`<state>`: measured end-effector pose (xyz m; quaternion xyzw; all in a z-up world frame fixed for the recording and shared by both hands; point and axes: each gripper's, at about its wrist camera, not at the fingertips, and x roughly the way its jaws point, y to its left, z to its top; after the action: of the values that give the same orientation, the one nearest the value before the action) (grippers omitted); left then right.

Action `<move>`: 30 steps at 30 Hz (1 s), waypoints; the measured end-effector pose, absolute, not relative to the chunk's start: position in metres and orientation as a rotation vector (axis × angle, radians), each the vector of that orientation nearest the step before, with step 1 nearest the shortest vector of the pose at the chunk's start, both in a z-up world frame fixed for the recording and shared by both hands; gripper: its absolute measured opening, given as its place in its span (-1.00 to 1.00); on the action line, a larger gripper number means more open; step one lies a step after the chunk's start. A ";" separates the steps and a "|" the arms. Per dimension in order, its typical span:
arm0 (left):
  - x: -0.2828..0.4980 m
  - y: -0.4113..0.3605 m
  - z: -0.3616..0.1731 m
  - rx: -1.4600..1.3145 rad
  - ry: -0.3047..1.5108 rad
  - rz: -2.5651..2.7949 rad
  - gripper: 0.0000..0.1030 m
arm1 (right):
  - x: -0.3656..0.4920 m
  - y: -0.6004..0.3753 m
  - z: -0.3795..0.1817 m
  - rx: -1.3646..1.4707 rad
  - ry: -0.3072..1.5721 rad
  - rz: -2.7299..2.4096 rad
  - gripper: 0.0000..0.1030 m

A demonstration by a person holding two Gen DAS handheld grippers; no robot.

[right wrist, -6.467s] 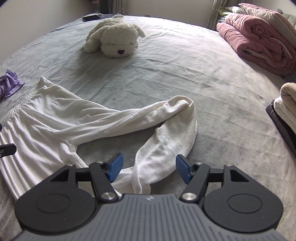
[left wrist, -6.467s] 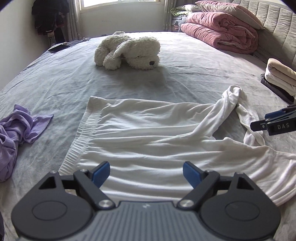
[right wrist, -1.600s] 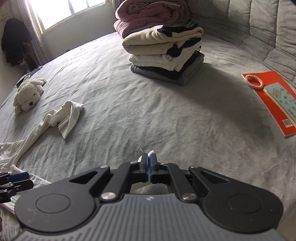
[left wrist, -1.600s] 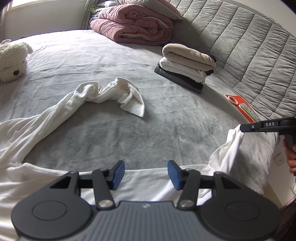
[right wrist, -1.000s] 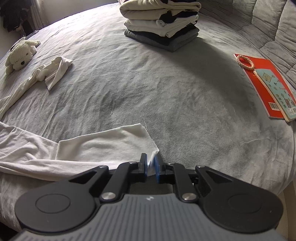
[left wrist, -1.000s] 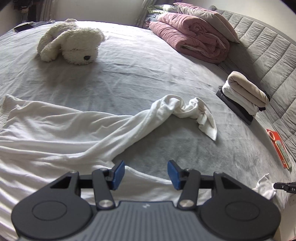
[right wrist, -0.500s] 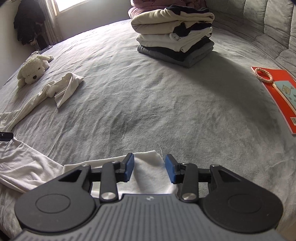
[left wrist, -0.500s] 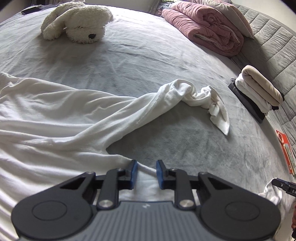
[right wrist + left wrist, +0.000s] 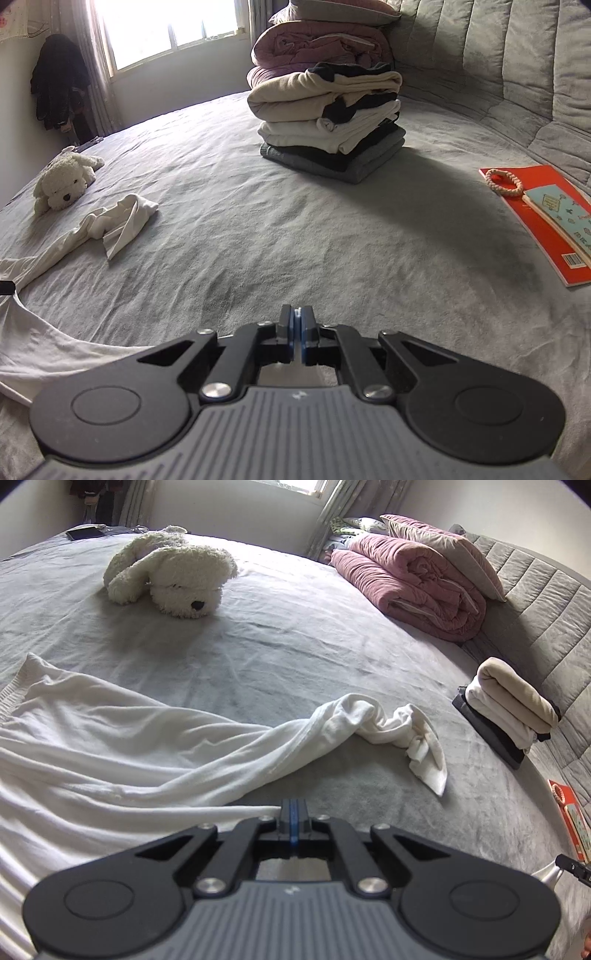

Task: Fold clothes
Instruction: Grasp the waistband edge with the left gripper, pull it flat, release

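Both jaws are pressed together. The left hand-held gripper (image 9: 293, 818) pinches the near edge of white trousers (image 9: 110, 746) spread across a grey bed (image 9: 280, 650) — the right hand-held gripper (image 9: 296, 334) clamps the cloth's other end, a sliver of white between its pads.

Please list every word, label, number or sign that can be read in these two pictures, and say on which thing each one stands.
"DEA": cut-off letters on the teal book, at the picture's right edge; the rest is out of view.
Barcode on the red book, near its lower corner: digits too small to read.
Small emblem on each gripper's grey body: a mark, no letters.
Nothing else bears readable text.
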<state>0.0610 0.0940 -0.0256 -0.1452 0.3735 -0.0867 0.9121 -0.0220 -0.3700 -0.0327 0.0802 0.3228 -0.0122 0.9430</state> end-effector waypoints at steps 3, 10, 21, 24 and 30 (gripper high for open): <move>0.061 0.096 -0.022 -0.328 0.725 -0.170 -1.00 | -0.020 -0.372 -0.030 0.159 0.629 -0.060 -0.94; 0.072 0.092 -0.034 -0.359 0.687 -0.146 -1.00 | -0.004 -0.371 -0.033 0.139 0.603 -0.118 -0.94; 0.084 0.082 -0.071 -0.273 0.685 -0.105 -1.00 | 0.020 -0.370 -0.064 0.095 0.668 -0.176 -0.94; 0.080 0.084 -0.067 -0.262 0.686 -0.138 -0.90 | 0.018 -0.367 -0.065 0.082 0.664 -0.177 -0.84; 0.055 0.102 -0.043 -0.280 0.658 -0.168 -0.22 | 0.010 -0.364 -0.049 0.162 0.664 -0.172 -0.27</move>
<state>0.0554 0.1020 -0.0429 -0.1370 0.3215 -0.0822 0.9333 0.0100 -0.3642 -0.0488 0.0794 0.3252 -0.0841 0.9385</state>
